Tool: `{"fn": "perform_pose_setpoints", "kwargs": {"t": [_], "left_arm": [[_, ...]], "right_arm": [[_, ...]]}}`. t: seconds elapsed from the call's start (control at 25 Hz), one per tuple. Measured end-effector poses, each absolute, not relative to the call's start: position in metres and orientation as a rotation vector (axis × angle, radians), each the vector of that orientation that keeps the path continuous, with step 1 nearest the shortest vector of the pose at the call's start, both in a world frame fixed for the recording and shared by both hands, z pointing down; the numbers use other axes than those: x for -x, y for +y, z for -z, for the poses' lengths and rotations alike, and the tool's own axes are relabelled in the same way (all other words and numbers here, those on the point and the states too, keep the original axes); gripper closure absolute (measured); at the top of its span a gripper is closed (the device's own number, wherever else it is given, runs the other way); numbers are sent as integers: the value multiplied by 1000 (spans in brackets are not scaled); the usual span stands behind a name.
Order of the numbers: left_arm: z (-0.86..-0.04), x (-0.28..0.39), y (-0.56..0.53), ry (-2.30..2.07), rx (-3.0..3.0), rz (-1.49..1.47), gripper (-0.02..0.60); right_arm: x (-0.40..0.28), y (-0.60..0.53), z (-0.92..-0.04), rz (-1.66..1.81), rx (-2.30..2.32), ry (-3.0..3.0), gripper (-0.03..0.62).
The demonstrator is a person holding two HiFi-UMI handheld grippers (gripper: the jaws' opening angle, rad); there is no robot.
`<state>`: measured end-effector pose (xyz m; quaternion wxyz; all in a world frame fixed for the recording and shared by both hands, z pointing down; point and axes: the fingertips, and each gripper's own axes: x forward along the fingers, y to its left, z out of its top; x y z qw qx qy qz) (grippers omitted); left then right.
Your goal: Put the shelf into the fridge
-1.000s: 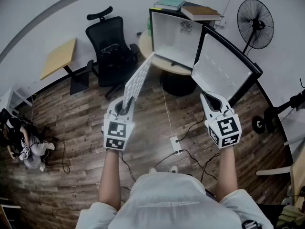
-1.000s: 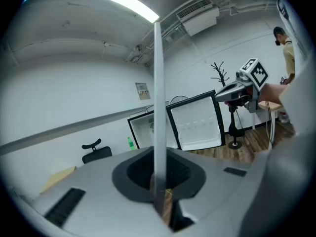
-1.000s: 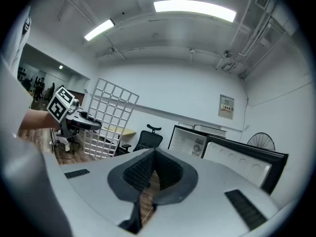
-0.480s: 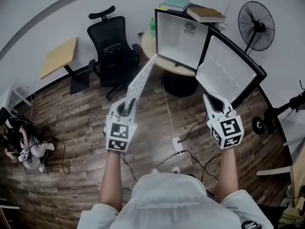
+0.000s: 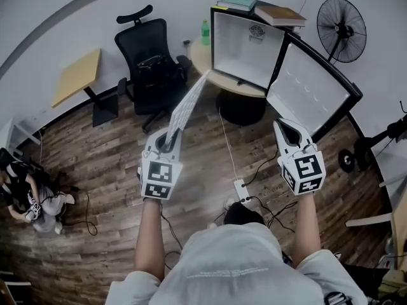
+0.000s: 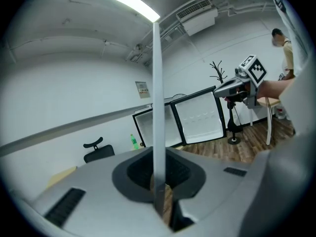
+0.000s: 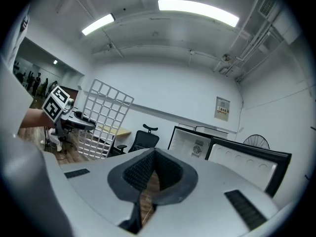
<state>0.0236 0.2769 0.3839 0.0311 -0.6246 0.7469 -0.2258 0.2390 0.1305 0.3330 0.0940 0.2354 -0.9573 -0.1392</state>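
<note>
Head view: left gripper (image 5: 167, 142) clamps the wire shelf (image 5: 188, 104) by its edge, short of the open fridge (image 5: 247, 49); right gripper (image 5: 286, 131) is closed, empty. Best to level the shelf before sliding it in.

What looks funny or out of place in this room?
The white wire shelf is out of the fridge, held tilted in the air by the left tool. The fridge itself sits on a round table with its door wide open and books piled on top.
</note>
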Motion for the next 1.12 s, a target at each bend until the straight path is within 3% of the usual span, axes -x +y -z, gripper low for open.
{"fn": "perform_pose_setpoints", "kwargs": {"t": [0.52,1.12], "left_arm": [[-398,37,207,2285,1967,739,545],[-391,137,-13,2281,2052,738,545]], "right_arm": [[-167,50,-363,402,-702,-2761,580],[-55,-159,-366,237,-620,-2836,580]]}}
